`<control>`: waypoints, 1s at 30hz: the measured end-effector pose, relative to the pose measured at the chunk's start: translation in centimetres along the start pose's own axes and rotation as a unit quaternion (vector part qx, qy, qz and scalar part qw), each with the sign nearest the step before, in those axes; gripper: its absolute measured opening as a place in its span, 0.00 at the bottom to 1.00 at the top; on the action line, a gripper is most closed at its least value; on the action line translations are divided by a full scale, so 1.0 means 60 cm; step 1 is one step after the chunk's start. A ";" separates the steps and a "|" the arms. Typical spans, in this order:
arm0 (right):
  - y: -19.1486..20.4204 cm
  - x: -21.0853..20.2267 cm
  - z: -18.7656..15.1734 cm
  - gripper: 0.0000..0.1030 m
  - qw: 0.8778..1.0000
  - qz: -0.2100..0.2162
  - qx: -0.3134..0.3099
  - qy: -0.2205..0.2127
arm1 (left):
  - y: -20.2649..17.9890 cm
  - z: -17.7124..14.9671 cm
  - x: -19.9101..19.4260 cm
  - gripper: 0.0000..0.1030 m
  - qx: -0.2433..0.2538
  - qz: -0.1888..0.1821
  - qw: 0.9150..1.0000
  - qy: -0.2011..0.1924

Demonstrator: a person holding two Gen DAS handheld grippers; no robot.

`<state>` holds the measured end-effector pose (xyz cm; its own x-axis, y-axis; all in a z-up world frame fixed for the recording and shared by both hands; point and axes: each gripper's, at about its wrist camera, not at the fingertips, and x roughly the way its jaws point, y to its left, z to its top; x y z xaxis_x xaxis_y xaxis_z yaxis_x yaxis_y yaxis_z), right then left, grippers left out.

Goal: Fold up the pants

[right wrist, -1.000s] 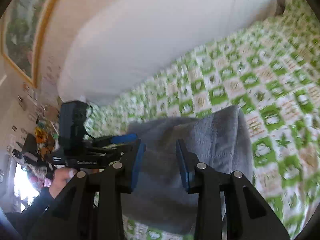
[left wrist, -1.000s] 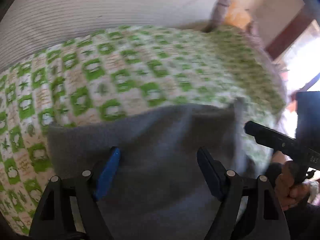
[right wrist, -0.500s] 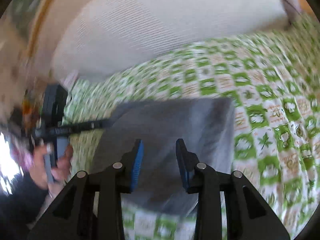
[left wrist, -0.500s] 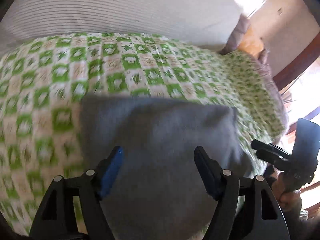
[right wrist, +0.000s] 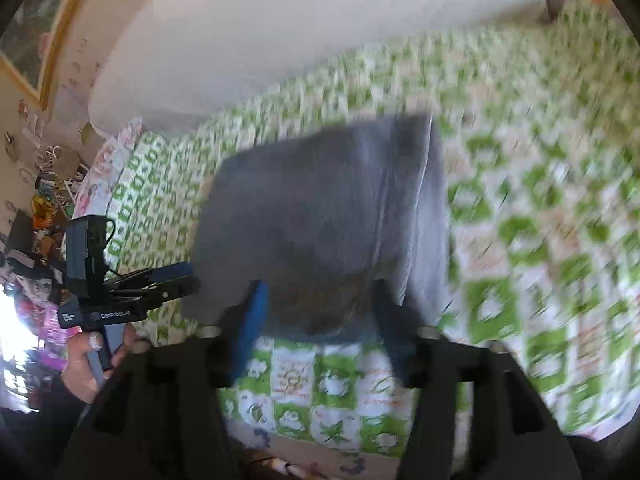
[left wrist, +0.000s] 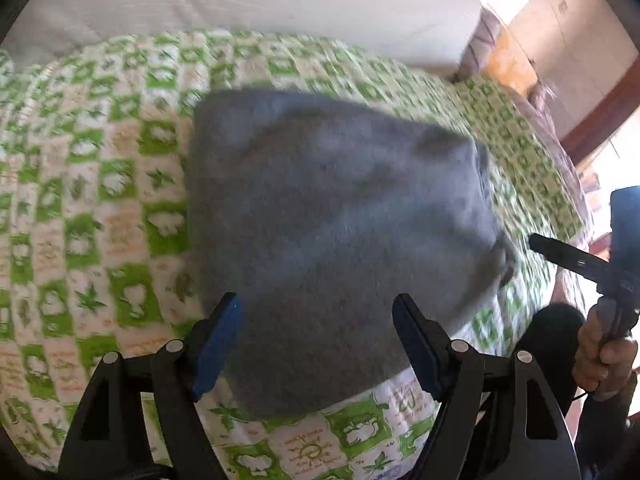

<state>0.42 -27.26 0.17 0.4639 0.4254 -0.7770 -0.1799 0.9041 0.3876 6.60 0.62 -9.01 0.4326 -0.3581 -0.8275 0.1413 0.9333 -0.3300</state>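
The grey pants (left wrist: 336, 236) lie folded into a compact rectangle on the green-and-white checked bedspread (left wrist: 100, 208). They also show in the right wrist view (right wrist: 328, 216). My left gripper (left wrist: 318, 332) is open and empty, hovering over the near edge of the pants. My right gripper (right wrist: 320, 320) is open and empty, just above the near edge of the pants. The right gripper also shows at the right edge of the left wrist view (left wrist: 560, 256), and the left gripper shows at the left of the right wrist view (right wrist: 160, 284).
A white mattress or headboard (left wrist: 240, 4) stands behind the bed. A cluttered corner (right wrist: 40, 208) lies left of the bed. A doorway and wooden frame (left wrist: 600, 112) are to the right. The bed's near edge (right wrist: 320, 440) is just below the pants.
Both grippers have pulled back from the folded pants. The right gripper's jaws have opened wider. The pants stay folded on the bed.
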 end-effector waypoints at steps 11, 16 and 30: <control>-0.077 0.050 0.065 0.71 0.998 -0.017 0.064 -0.007 | 0.071 0.010 0.010 0.76 -0.066 0.004 0.998 -0.002; -0.102 0.100 0.076 0.71 0.997 -0.018 0.078 0.016 | 0.104 0.016 0.031 0.76 -0.096 -0.022 0.995 0.005; -0.155 0.143 0.072 0.80 0.988 0.037 0.148 0.031 | 0.104 0.016 0.105 0.82 -0.127 -0.090 0.987 0.039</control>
<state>9.82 -32.21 -7.95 0.4031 0.5002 -0.7664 0.0552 0.8226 0.5659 11.08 4.21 -15.86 0.3495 -0.5270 -0.7747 -0.0235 0.8216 -0.5696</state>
